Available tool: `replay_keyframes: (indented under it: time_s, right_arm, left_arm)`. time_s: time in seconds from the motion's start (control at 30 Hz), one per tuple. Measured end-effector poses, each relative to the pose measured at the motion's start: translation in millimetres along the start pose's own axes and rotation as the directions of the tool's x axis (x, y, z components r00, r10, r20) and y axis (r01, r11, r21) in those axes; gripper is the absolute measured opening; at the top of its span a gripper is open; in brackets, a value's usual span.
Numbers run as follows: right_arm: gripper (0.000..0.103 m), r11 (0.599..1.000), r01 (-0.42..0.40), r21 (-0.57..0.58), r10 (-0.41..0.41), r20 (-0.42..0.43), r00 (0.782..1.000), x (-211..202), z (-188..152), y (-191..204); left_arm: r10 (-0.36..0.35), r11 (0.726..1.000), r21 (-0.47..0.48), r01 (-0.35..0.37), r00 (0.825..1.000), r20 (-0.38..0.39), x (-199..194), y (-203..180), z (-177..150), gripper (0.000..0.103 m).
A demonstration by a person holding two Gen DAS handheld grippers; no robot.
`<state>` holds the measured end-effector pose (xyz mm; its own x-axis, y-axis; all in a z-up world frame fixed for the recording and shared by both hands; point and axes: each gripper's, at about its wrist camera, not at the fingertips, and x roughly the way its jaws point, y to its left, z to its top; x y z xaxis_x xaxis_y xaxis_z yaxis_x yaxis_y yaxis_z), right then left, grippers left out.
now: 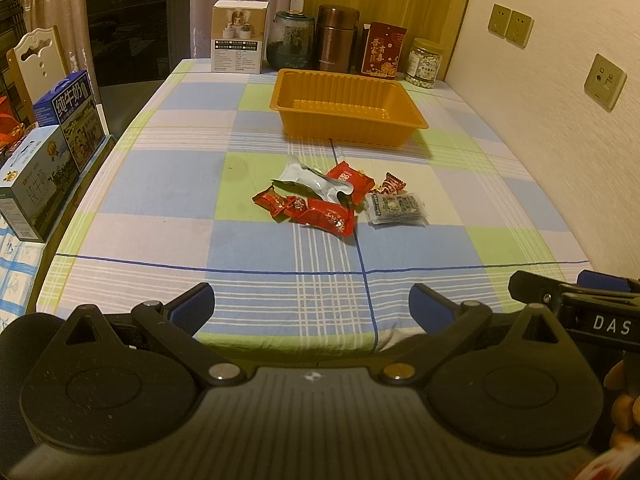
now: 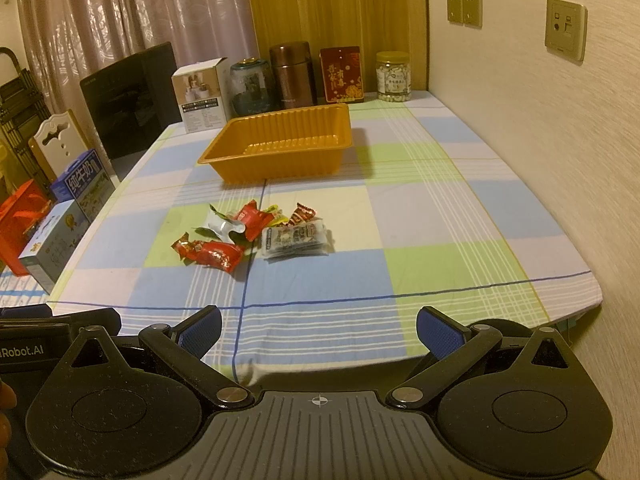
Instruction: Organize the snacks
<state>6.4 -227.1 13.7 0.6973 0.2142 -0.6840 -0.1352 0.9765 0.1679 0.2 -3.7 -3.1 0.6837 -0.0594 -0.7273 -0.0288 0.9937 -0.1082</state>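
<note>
Left wrist view: orange tray (image 1: 347, 120) sits empty beyond the snack pile (image 1: 336, 200) mid-surface; nothing sorted yet, by the look of it. Left tool (image 1: 312, 306) spread wide, holding nothing, well short of the pile. Right tool (image 2: 318, 330) likewise wide and empty. All snacks remain to move.

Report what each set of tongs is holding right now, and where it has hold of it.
Nothing is held. The left tongs and right tongs are both open over the near table edge; the snack packets lie untouched before the orange tray.
</note>
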Motion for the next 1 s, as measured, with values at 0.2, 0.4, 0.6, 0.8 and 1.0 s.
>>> replay_keyframes:
  time_s: [0.2,0.4,0.6,0.8,1.0]
  right_arm:
    - [0.103,1.0,0.0,0.0,0.0,0.0,1.0,0.4,0.0,-0.9]
    - [0.103,1.0,0.0,0.0,0.0,-0.001,1.0,0.5,-0.2,-0.1]
    - [0.103,1.0,0.0,0.0,0.0,-0.002,1.0,0.3,-0.2,-0.3]
    - [0.103,1.0,0.0,0.001,0.0,-0.002,1.0,0.8,-0.1,-0.2]
    - [0.103,1.0,0.0,0.003,0.0,-0.006,1.0,0.5,-0.6,-3.9]
  left_arm:
    - [0.0,1.0,0.001,0.0,1.0,0.0,0.0,-0.2,-0.5,0.103]
    - [-0.001,1.0,0.002,0.001,1.0,-0.001,0.3,-0.9,-0.9,0.103]
    - [-0.001,1.0,0.002,0.001,1.0,0.0,0.4,-0.9,-1.0,0.103]
    - [-0.001,1.0,0.004,0.001,1.0,-0.002,1.0,-2.2,-2.1,0.103]
    - [-0.003,1.0,0.004,0.003,1.0,-0.008,4.8,-4.8,-5.7,0.103]
